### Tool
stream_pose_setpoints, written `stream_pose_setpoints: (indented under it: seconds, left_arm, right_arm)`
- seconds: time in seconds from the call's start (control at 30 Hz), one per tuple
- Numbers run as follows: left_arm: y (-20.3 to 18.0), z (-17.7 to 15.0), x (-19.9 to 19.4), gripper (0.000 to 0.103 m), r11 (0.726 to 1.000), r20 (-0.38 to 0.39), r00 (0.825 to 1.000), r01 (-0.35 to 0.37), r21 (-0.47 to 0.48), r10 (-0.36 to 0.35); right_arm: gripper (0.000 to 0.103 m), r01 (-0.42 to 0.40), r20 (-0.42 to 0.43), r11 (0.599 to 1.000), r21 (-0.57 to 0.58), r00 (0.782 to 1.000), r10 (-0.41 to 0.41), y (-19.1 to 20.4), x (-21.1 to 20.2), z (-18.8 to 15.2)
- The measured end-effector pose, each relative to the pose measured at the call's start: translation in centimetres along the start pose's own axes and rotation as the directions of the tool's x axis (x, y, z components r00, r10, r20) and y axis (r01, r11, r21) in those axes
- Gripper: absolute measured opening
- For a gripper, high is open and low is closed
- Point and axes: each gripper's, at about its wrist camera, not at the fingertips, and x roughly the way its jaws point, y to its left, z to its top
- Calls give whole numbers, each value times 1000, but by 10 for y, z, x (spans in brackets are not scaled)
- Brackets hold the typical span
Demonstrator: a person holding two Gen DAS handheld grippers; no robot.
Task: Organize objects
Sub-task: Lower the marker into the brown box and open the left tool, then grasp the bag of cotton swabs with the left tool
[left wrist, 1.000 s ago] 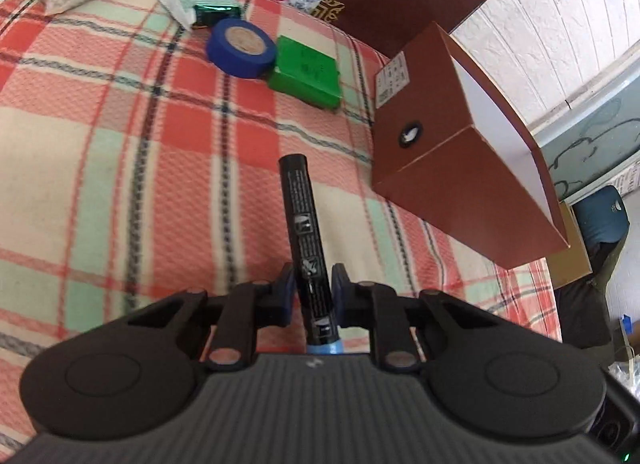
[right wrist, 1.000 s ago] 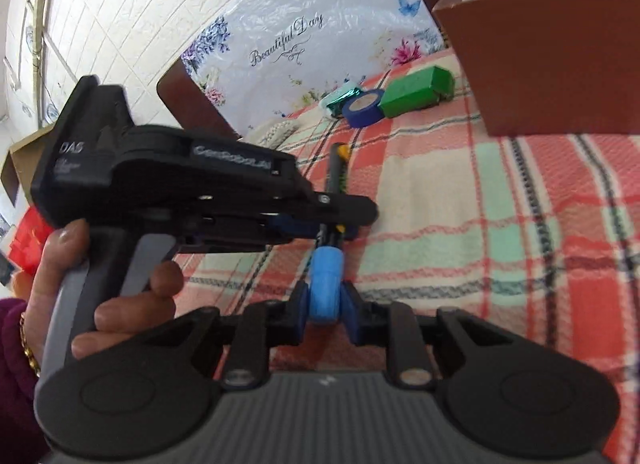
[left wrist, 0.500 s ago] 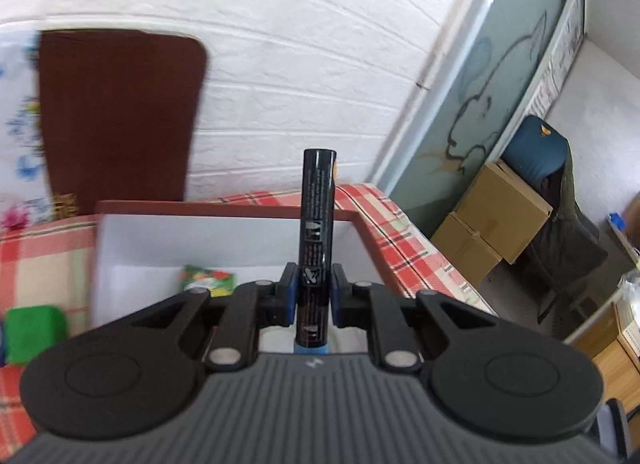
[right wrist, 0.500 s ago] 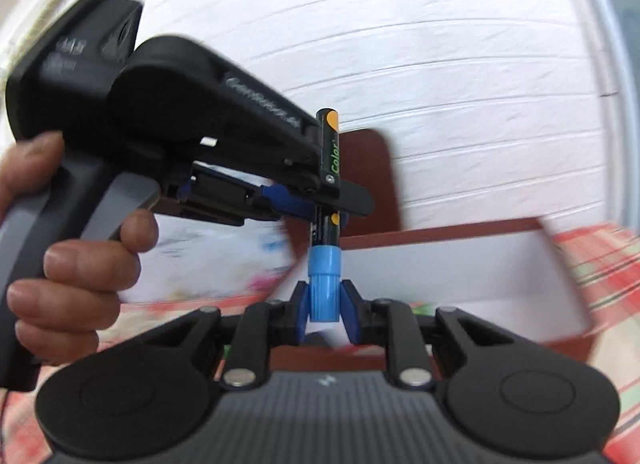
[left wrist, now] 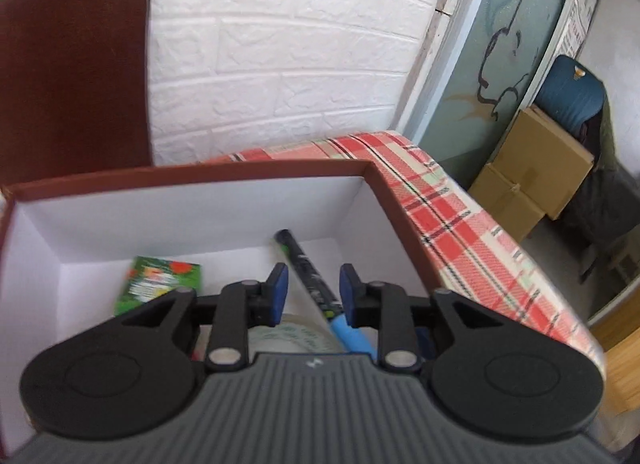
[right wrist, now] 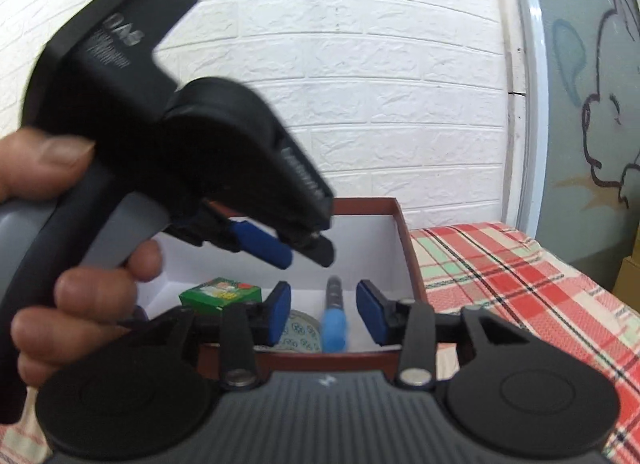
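1. Left wrist view shows the left gripper over the brown box, with its two blue pads apart and nothing held between them.
2. Between those pads, but lower, the black marker with a light blue cap lies tilted inside the box, its black end toward the far white wall (it touches neither pad, as far as I can see).
3. Beside the marker, to the left, a green packet with a red picture rests on the box floor, and a white roll with a printed pattern lies just under the gripper.
4. Right wrist view shows the right gripper also with its pads wide apart, at the near edge of the same box; the marker is blurred here.
5. A hand holds the left gripper above the box.
6. The box stands on a red and green plaid cloth, before a white brick wall.
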Motion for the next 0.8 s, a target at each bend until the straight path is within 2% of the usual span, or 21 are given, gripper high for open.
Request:
stream_pose_setpoints:
  seconds: [0.13, 0.3, 0.53, 0.8]
  left_arm:
    - [-1, -2, -26, 30, 991, 63, 992, -117, 66, 113]
    - [5, -18, -64, 30, 965, 107, 966, -244, 98, 234]
    - [51, -49, -108, 30, 946, 96, 944, -321, 36, 316]
    - [119, -85, -134, 30, 919, 48, 919, -386, -78, 390]
  right_arm:
    - [38, -13, 8, 998, 64, 1000, 12, -3, -17, 2]
    - [38, -19, 19, 995, 97, 1000, 17, 6, -45, -1]
    - [38, -74, 30, 995, 74, 997, 72, 41, -84, -6]
    - [38, -193, -65, 981, -6, 979, 192, 115, -95, -16]
